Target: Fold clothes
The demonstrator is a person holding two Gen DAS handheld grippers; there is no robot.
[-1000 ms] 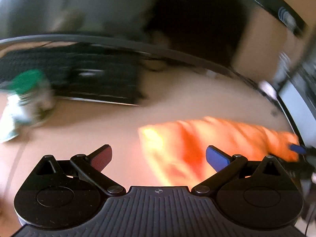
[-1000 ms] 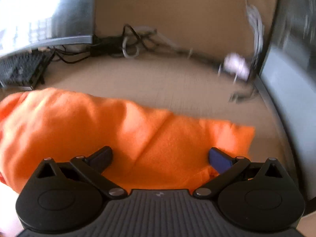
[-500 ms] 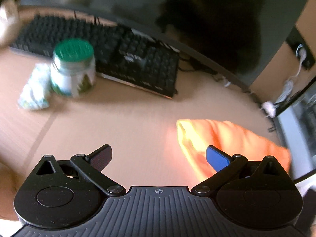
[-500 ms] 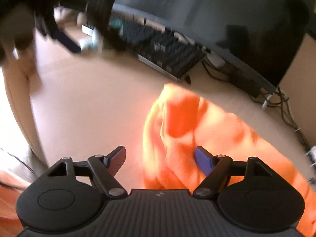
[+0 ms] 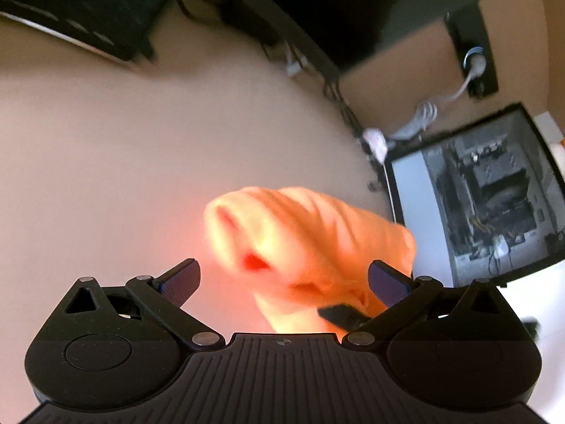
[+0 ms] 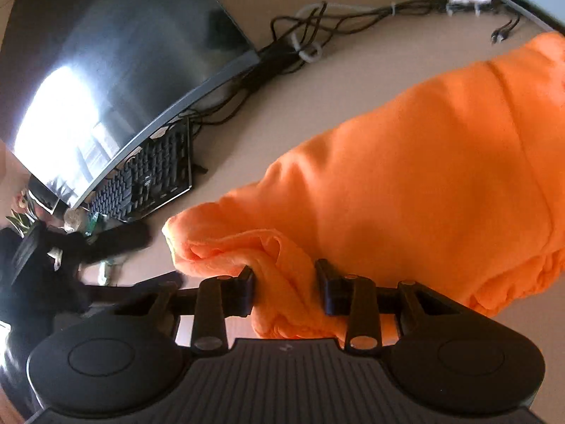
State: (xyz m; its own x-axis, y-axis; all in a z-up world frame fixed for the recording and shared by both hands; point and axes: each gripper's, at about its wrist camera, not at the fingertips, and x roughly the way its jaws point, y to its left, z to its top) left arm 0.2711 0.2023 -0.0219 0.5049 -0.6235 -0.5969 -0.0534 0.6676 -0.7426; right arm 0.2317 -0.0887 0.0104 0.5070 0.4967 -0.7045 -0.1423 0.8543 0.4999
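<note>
The right gripper [image 6: 285, 284] holds a bunched edge of the orange garment [image 6: 423, 183] between its narrowed fingers, and the rest of the garment lies spread on the bench [image 6: 247, 155]. The left gripper [image 5: 284, 279] has its fingers wide apart above the blurred near end of the garment. A keyboard [image 6: 152, 180] lies before the monitor [image 6: 116, 56].

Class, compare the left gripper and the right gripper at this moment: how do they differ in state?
The left gripper has its jaws spread wide and holds nothing; the right gripper has its jaws drawn in, pinching a bunched fold of the orange garment. Both point toward that garment on the desk.
</note>
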